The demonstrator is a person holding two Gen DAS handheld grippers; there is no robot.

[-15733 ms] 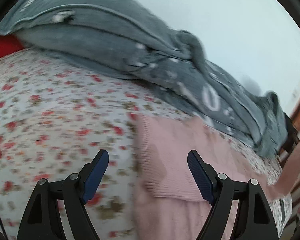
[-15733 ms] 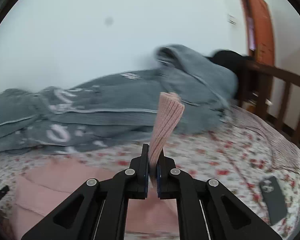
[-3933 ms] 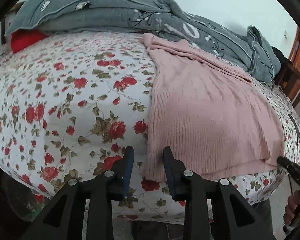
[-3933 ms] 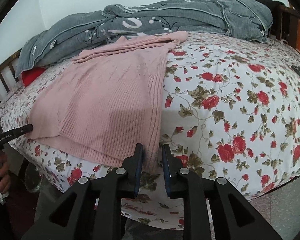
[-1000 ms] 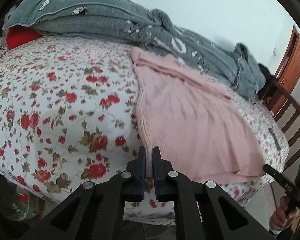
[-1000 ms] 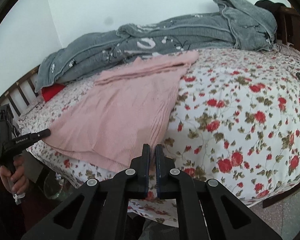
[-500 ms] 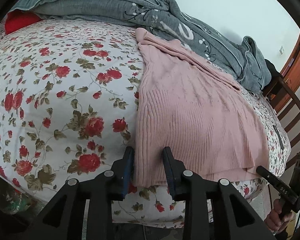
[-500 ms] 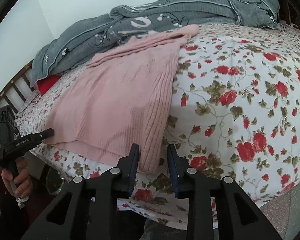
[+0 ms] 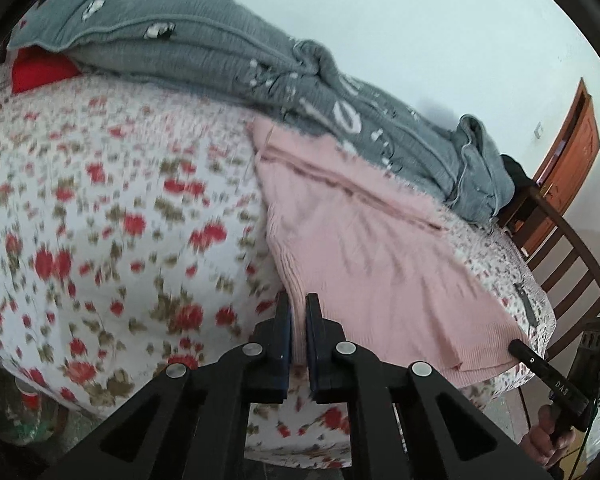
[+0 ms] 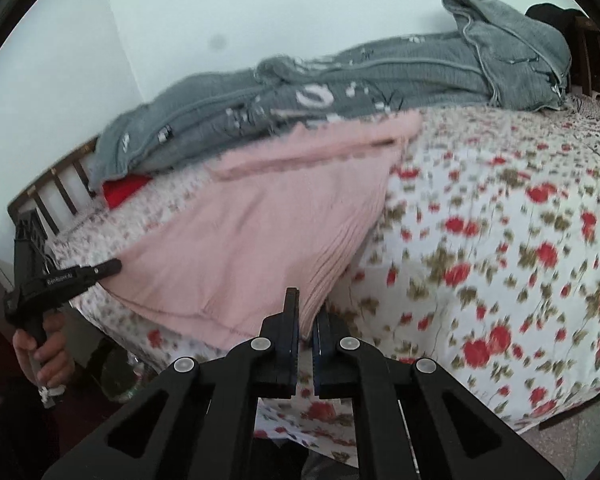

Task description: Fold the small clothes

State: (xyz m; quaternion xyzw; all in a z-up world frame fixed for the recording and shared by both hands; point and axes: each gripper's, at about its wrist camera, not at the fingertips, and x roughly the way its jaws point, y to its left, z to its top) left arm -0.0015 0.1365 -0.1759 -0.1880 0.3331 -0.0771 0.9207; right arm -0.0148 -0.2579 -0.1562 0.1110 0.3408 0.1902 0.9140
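Observation:
A pink ribbed sweater (image 9: 364, 248) lies spread on the flowered bed, its hem toward me; it also shows in the right wrist view (image 10: 260, 232). My left gripper (image 9: 298, 312) is shut on the sweater's left hem corner. My right gripper (image 10: 307, 312) is shut on the right hem corner. Both corners are lifted a little off the sheet. The other gripper shows at the far edge of each view, at the opposite hem corner.
A grey quilt (image 9: 228, 52) is heaped along the wall behind the sweater. A red pillow (image 9: 40, 72) sits at the back left. A wooden bed rail (image 9: 568, 264) and a dark phone (image 9: 526, 304) are on the right. The bed's front edge (image 10: 460, 384) drops off near me.
Half a second ago both grippers were open around the hem corners; now both have shut on them and lifted slightly. The views are blurred by motion.

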